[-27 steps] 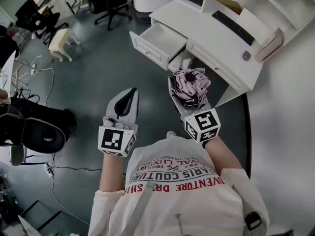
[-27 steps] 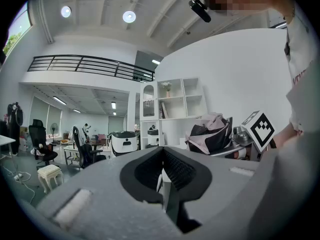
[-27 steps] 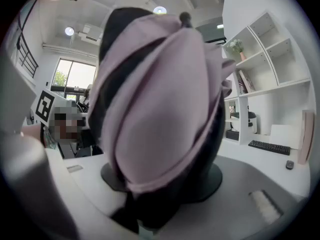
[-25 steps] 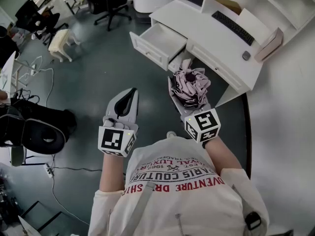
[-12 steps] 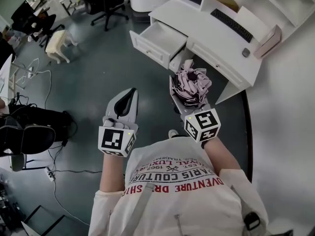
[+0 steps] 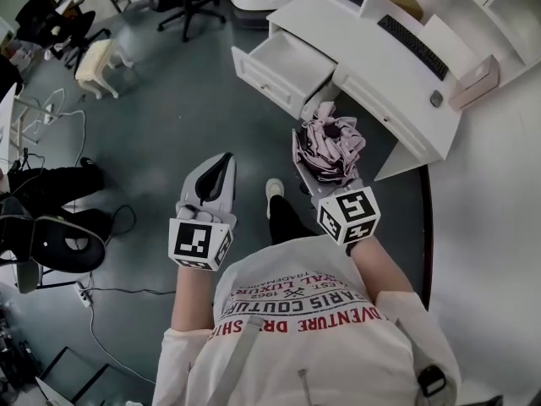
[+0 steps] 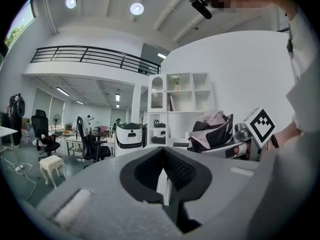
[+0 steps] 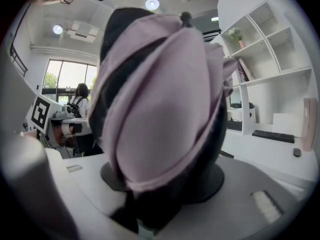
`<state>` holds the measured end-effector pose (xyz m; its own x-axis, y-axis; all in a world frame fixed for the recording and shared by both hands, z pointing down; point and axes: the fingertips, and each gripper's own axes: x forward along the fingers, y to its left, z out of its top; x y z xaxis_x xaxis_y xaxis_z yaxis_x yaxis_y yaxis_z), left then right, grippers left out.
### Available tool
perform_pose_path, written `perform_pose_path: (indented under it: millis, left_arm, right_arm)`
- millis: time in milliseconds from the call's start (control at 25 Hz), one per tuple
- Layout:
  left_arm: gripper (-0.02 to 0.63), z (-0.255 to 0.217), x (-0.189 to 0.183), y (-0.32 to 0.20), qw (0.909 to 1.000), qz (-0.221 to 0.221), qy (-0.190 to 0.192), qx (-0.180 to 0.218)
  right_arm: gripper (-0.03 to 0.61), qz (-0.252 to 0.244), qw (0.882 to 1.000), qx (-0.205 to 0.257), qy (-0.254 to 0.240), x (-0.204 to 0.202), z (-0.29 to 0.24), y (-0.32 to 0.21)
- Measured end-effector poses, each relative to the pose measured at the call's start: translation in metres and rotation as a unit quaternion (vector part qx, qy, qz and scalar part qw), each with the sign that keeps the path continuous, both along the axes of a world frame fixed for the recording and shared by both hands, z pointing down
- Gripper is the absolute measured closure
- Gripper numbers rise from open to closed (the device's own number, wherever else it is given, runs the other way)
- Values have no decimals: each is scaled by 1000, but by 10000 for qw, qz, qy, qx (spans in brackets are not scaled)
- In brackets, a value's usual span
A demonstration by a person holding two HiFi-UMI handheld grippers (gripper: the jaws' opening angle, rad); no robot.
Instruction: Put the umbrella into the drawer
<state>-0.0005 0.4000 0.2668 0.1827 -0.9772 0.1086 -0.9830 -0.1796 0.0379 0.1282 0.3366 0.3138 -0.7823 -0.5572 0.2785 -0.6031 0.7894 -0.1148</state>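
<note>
Gripping a folded pink-and-black umbrella [image 6: 330, 140] between the fingers of the right gripper [image 6: 325, 163] — apart from the open drawer [image 6: 283, 64]; carrying the left gripper [image 6: 221, 166] alongside, fingers closed on nothing.

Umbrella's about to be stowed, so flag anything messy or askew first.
Only the umbrella: its pink canopy is bunched and loose, with folds sticking out instead of wrapped tight. The drawer stands pulled out of the desk, which suits the task. Nothing spilled or damaged shows.
</note>
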Motion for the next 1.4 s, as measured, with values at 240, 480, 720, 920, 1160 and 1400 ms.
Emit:
perform_pose_path:
  millis: [240, 480, 720, 920, 1160, 1400]
  left_arm:
    - [607, 20, -33, -77, 9998, -65, -99, -155]
    - [607, 21, -66, -185, 9997, -106, -59, -211]
    - [607, 22, -83, -281, 9997, 3, 32, -224]
    - [607, 23, -82, -335, 9994, 219, 80, -270]
    - [607, 34, -87, -389, 9981, 489, 81, -366]
    - [607, 53, -99, -458, 9903, 1262, 104, -569]
  right_arm:
    - [376, -125, 9996, -249, 48, -42, 26, -80]
    - [376, -29, 9996, -203, 171, -70, 30, -191]
    - [374, 214, 9995, -193, 159, -75, 34, -279]
    - [374, 430, 9986, -249, 207, -69, 38, -327]
    - [374, 521, 9975, -329, 359, -77, 55, -363]
    - [373, 983, 9918, -634, 524, -97, 82, -408]
